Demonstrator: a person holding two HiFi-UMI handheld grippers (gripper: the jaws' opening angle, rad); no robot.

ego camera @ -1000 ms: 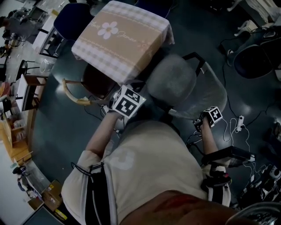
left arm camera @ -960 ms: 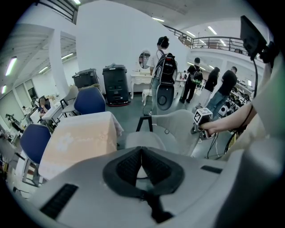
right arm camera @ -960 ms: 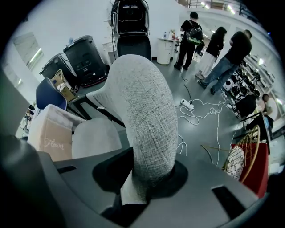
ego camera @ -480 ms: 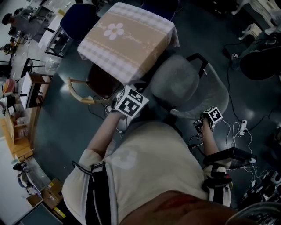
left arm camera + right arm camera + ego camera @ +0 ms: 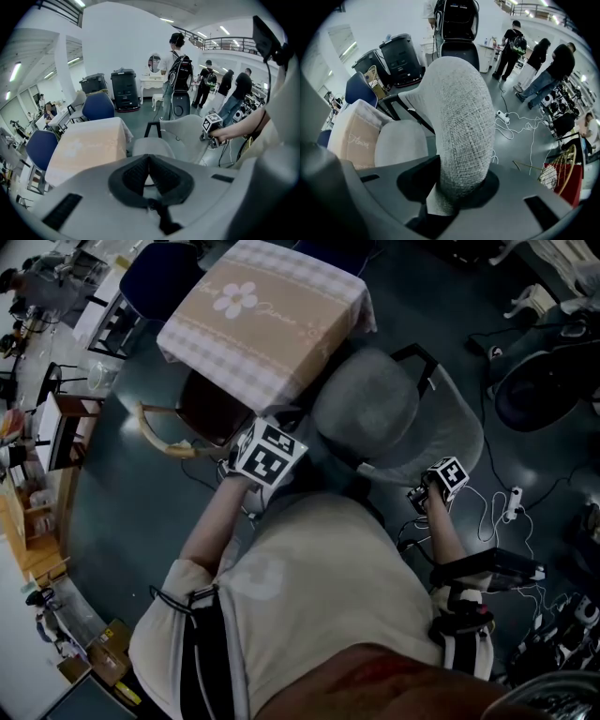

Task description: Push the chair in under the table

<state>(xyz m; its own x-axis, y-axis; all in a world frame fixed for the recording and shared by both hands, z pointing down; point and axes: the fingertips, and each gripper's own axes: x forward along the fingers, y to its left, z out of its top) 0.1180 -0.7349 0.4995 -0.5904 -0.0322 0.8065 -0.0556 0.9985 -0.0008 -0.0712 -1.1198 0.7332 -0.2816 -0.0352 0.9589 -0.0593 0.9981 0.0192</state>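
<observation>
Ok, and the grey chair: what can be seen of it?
The grey chair is an office type: padded fabric seat, curved woven backrest, black armrest. It stands upright, its seat beside the near corner of the cloth-covered table, not tucked under. The right gripper has the backrest's top edge between its jaws, gripping it, though they have just opened slightly.
</observation>
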